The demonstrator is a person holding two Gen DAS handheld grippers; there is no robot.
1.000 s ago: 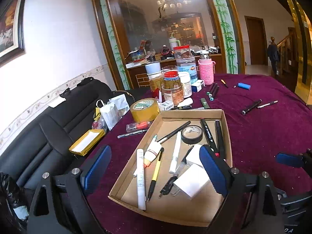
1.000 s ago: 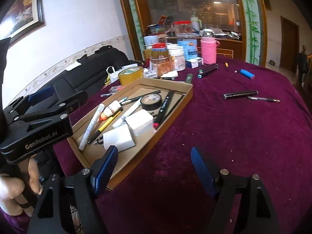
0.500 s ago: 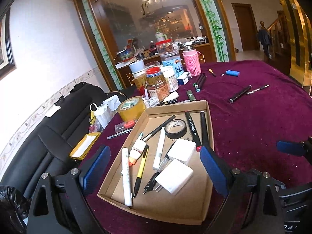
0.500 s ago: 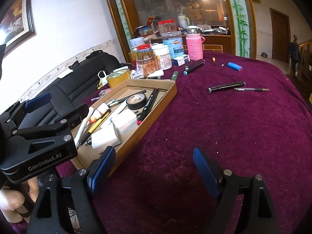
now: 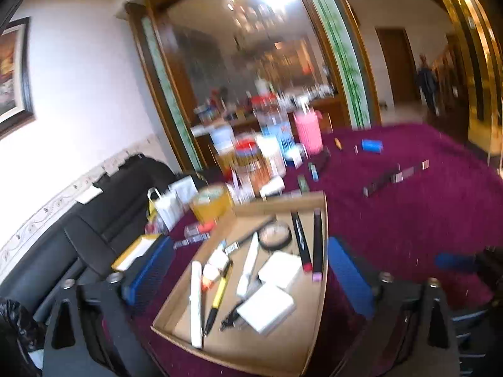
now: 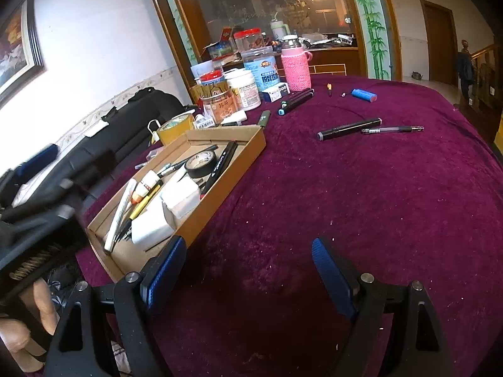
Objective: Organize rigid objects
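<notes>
Only the right view is showing the pens (image 6: 349,128) lying way past the wide-open right gripper (image 6: 248,270). Left gripper (image 5: 248,278), also gaping, is framing the cardboard box (image 5: 267,353).

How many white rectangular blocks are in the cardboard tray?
2: one white block near the near end of the cardboard tray, the other block just beyond it, touching. Smaller ones may be hidden.

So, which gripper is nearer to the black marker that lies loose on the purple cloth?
Right. The right gripper hangs open over bare cloth, with the black marker ahead of it. The left gripper is open around the cardboard tray, farther left.
</notes>
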